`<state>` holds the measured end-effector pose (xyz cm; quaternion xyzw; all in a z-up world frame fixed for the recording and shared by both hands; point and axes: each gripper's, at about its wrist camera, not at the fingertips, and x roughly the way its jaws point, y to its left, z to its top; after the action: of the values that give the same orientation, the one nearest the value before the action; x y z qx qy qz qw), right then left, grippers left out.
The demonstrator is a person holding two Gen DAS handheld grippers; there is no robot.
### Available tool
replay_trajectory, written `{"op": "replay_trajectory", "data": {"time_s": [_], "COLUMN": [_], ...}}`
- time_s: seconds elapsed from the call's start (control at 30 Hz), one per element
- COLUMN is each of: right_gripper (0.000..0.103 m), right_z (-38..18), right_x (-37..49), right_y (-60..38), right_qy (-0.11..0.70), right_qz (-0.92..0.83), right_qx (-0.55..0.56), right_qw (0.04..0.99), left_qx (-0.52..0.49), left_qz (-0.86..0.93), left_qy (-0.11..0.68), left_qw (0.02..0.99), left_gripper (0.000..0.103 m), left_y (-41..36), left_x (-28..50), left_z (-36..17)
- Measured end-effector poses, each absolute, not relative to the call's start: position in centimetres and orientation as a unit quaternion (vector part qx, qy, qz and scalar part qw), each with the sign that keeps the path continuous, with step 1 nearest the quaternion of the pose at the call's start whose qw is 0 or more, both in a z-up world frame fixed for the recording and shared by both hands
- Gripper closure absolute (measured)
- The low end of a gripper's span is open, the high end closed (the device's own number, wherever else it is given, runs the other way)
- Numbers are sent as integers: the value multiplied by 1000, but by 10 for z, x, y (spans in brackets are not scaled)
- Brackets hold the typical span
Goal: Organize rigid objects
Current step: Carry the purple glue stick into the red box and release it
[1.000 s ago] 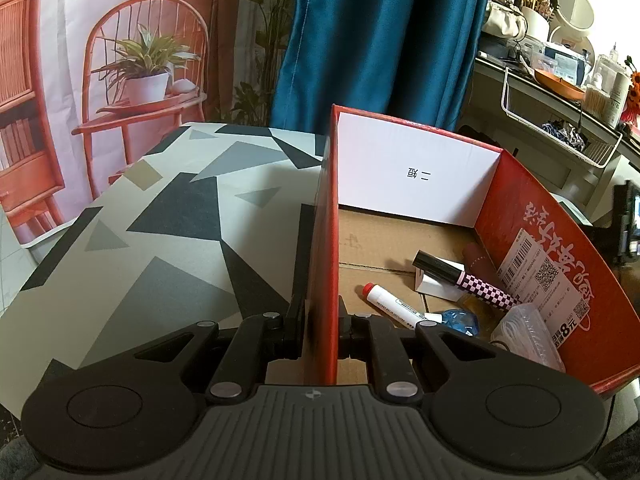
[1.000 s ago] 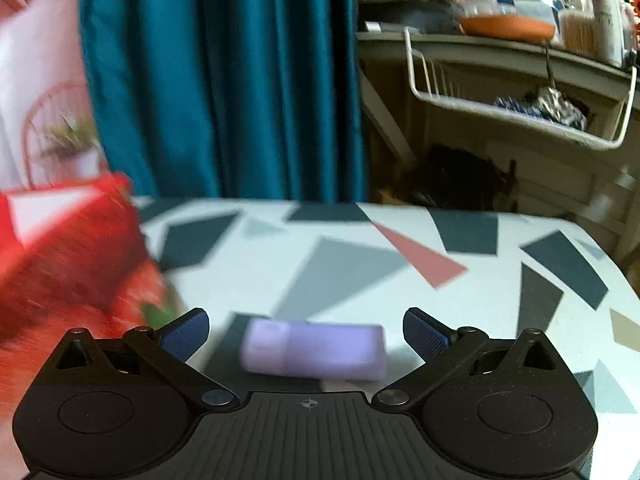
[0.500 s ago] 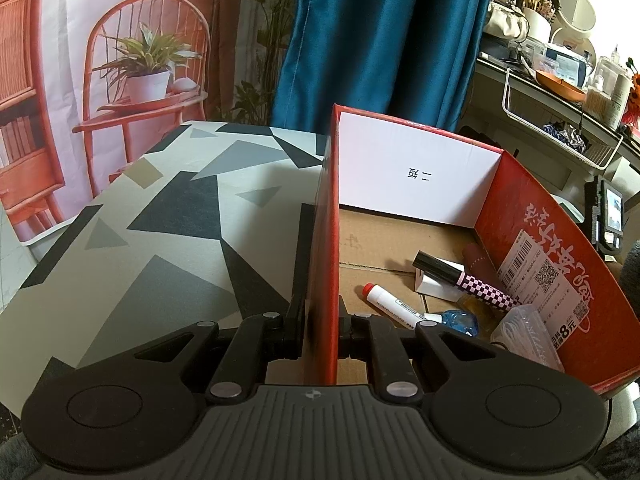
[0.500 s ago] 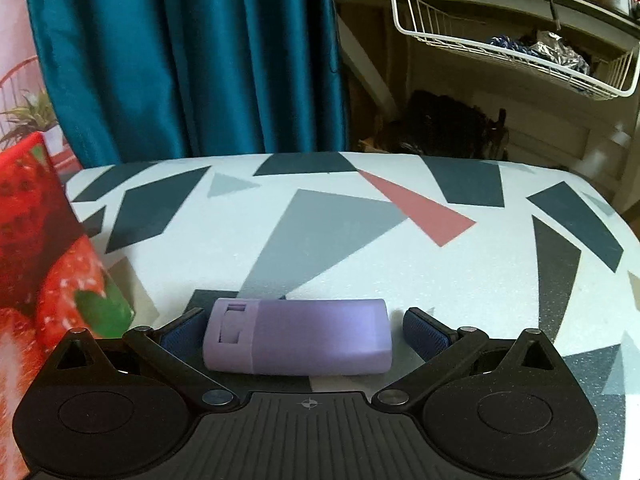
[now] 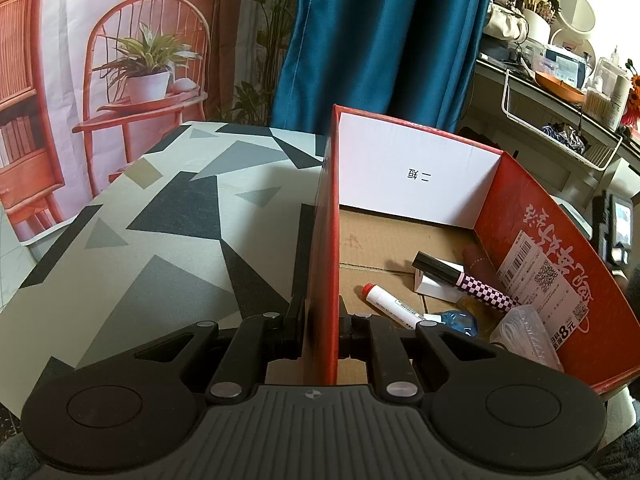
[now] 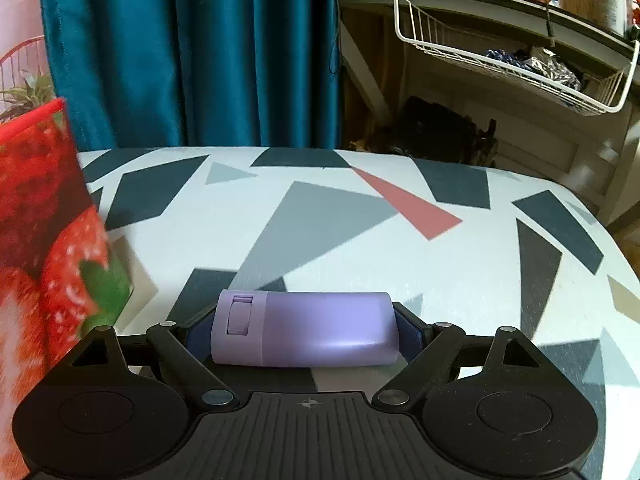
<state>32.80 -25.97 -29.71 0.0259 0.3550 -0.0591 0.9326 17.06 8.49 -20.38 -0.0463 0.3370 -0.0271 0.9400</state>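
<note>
**Purple case held crosswise in the right tongs, left tongs clamped on the red box wall**

A lilac plastic case (image 6: 306, 330), oblong with rounded ends and a small slider near its left end, lies crosswise between the fingers of the right tongs (image 6: 306, 332). The tongs are closed onto the case's two short ends, with a blue pad (image 6: 408, 330) pressed against the right end. Beneath and beyond the case is the desk (image 6: 360, 216), covered in a white cloth printed with grey, black and salmon triangles. At the left edge of this view, near the tongs, stands the outer side of a red cardboard box (image 6: 36, 208) printed with strawberries.

In the left wrist view, the left tongs (image 5: 320, 332) are closed tight on the near part of the box's (image 5: 326, 240) upright left wall, one finger outside and one inside. The box is open at the top, with a brown cardboard floor and a white far wall. Inside, toward its right side, lie a white marker with a red cap (image 5: 390, 306), a black pen with a pink and black checkered barrel (image 5: 464, 280), a small white carton (image 5: 434, 288), a blue object (image 5: 460, 318) and a clear crinkled plastic packet (image 5: 524, 334).

Behind the desk hangs a teal curtain (image 5: 380, 40). To the right, a shelf carries a white wire basket (image 6: 500, 56).
</note>
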Motion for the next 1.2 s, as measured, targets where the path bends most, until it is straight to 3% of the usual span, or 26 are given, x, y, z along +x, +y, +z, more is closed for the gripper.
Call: {"op": "replay_trajectory", "data": {"time_s": [0.37,0.63,0.93,1.2], "right_gripper": [20,20,20,20], "right_z": [-283,-226,-157,-164], "right_x": [276,233,214,216], "right_y": [-256,-247,-203,-139], "right_qy": [364,287,195,241], "right_qz": [-4,73,201,307], "right_qx": [99,149,33,-91], "right_qw": [926,943,959,916], "left_qx": [-48,-48,-49,-49], "left_qz": [-29,-29,-28,-28], "left_qy": [337,337,338,338], "left_qw": [940,940,940,940], "left_gripper": [88,88,88,88], "left_y": [86,86,84,84], "left_x": [171,171,172,172], "left_z": [-204,-204,-204,-205]}}
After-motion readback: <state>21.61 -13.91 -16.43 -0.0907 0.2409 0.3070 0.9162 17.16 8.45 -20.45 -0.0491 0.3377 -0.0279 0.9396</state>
